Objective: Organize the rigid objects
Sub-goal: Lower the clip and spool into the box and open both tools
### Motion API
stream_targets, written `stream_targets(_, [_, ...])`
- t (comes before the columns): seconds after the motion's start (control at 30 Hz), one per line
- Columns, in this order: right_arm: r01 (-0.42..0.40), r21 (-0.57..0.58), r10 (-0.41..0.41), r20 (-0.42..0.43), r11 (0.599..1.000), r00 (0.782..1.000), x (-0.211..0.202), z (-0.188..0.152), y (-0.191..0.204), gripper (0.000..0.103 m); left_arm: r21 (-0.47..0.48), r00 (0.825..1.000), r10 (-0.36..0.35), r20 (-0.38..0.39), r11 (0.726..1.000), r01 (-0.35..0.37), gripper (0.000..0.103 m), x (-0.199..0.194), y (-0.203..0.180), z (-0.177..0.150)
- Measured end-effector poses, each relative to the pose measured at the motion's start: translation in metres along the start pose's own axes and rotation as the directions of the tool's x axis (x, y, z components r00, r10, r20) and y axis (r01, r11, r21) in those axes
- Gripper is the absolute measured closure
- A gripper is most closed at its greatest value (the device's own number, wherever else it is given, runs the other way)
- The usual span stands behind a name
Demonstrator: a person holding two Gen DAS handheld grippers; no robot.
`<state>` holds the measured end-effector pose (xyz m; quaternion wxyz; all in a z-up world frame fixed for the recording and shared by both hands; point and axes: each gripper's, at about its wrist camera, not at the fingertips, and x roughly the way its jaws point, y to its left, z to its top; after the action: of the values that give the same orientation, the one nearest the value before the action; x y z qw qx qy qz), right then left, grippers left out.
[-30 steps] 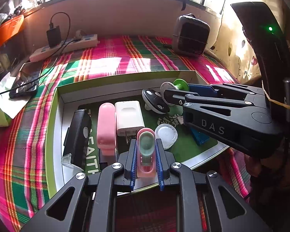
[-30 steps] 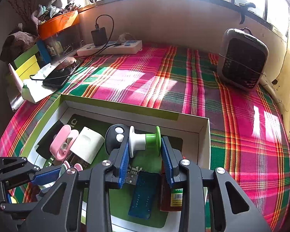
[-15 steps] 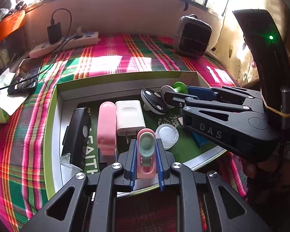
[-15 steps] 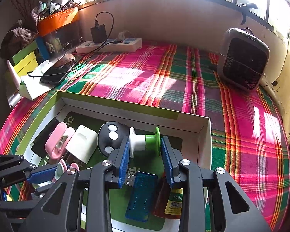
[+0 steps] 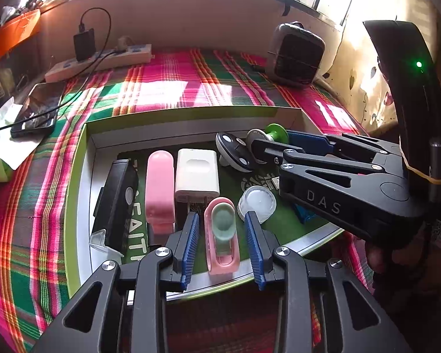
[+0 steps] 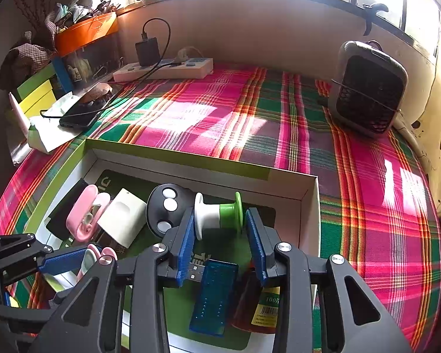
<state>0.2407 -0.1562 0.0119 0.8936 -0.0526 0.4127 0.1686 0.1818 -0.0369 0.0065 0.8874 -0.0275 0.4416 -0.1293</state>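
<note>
A shallow green-rimmed box (image 5: pixel 79 158) holds several small objects. My left gripper (image 5: pixel 222 226) is open, its blue pads on either side of a pink and grey clip (image 5: pixel 222 235) that lies on the box floor, not touching it. My right gripper (image 6: pixel 219 228) holds a white and green spool (image 6: pixel 217 214) between its pads over the box's far right part; it also shows in the left wrist view (image 5: pixel 267 139). Beside it lie a black disc with white dots (image 6: pixel 166 209), a white charger (image 5: pixel 197 173) and a pink case (image 5: pixel 160 185).
A black device (image 5: pixel 117 203), a clear cap (image 5: pixel 257 203), a blue USB stick (image 6: pixel 213 297) and a brown bottle (image 6: pixel 255 306) also lie in the box. On the plaid cloth are a power strip (image 6: pixel 164 70), a phone (image 6: pixel 82 111) and a small heater (image 6: pixel 367 88).
My left gripper has opened and let go of the pink and grey clip, which now lies in the box. My right gripper still holds the spool.
</note>
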Motion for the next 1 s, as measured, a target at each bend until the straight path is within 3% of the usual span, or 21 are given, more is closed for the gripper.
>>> stream_targets(0.33, [-0.001, 0.012, 0.001, 0.014, 1.000, 1.000, -0.005, -0.003, -0.001, 0.052, -0.004, 1.000, 0.011, 0.006, 1.000, -0.011, 0.061, -0.005, -0.002, 0.000])
stream_targets(1.0, [0.018, 0.062, -0.022, 0.064, 0.998, 0.998, -0.040, -0.015, 0.001, 0.051, -0.008, 0.997, 0.069, 0.040, 0.998, -0.069, 0.058, -0.027, -0.007, -0.008])
